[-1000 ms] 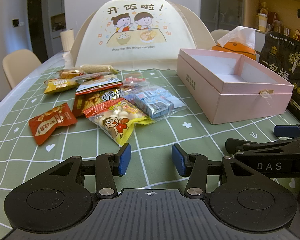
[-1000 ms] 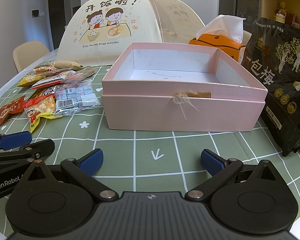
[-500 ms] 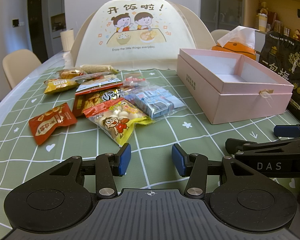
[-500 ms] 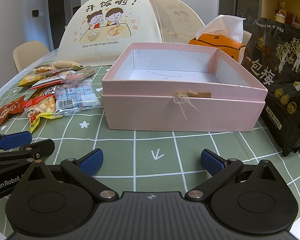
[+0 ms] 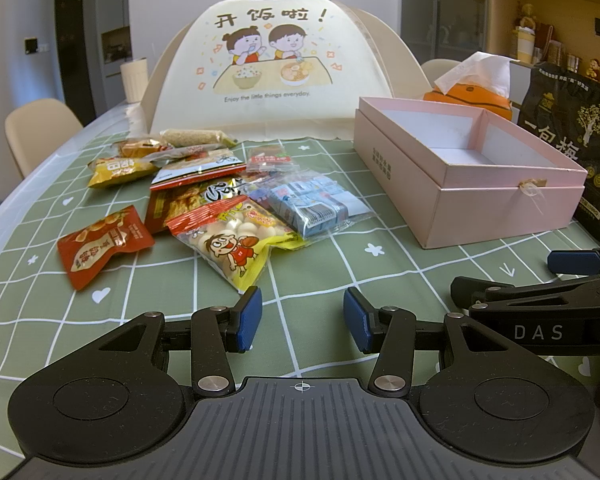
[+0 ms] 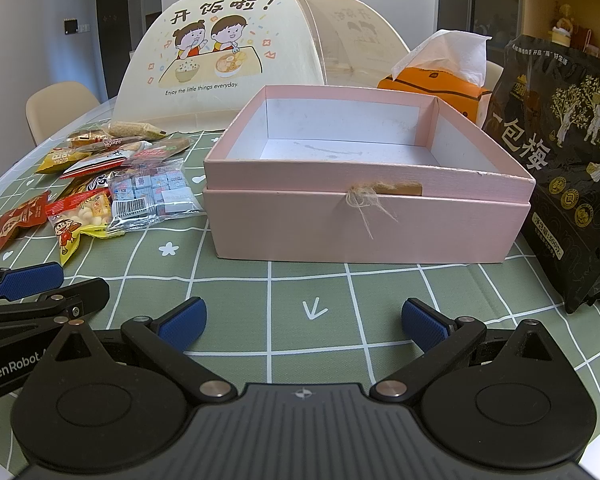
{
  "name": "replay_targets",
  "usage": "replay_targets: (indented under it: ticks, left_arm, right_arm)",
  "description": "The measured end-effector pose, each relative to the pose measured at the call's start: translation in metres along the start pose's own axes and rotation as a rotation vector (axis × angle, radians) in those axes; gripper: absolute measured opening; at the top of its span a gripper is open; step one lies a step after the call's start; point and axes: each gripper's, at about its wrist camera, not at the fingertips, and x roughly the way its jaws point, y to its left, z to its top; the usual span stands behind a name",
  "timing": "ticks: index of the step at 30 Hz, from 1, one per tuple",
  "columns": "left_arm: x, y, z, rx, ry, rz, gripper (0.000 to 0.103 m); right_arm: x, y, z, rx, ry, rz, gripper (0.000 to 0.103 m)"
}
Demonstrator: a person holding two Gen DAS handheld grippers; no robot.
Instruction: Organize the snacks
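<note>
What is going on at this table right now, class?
A person holds two grippers over a green checked tablecloth, and neither has picked anything up. The left gripper and the right gripper are both open and empty. A pile of snack packets lies loose on the cloth beside an empty pink box. A large black bag stands on the box's other side. Nothing has gone into the box yet.

— What do the tools look like?
— The left gripper [image 5: 302, 323] is matte black with blue pads, silver screws and a ribbed base.
— The right gripper [image 6: 303, 319]?
— Alike; "DAS" marks its side.
</note>
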Motion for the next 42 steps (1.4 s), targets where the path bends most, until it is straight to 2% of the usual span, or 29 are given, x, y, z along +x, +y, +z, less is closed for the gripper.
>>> replay_targets:
  ticks: [38, 40, 42]
  left_arm:
    - [0.002, 0.001, 0.000, -0.005, 0.000, -0.004, 0.052]
    - [0.000, 0.000, 0.000, -0.007, -0.002, -0.012, 0.052]
    - [-0.002, 0.004, 0.007, 0.008, 0.037, -0.027, 0.052]
  right_arm:
    - [0.000, 0.000, 0.000, 0.000, 0.000, 0.000, 0.103]
    - [-0.004, -0.002, 0.005, -0.012, 0.029, 0.014, 0.103]
    - [-0.007, -0.005, 0.017, -0.029, 0.120, 0.037, 0.103]
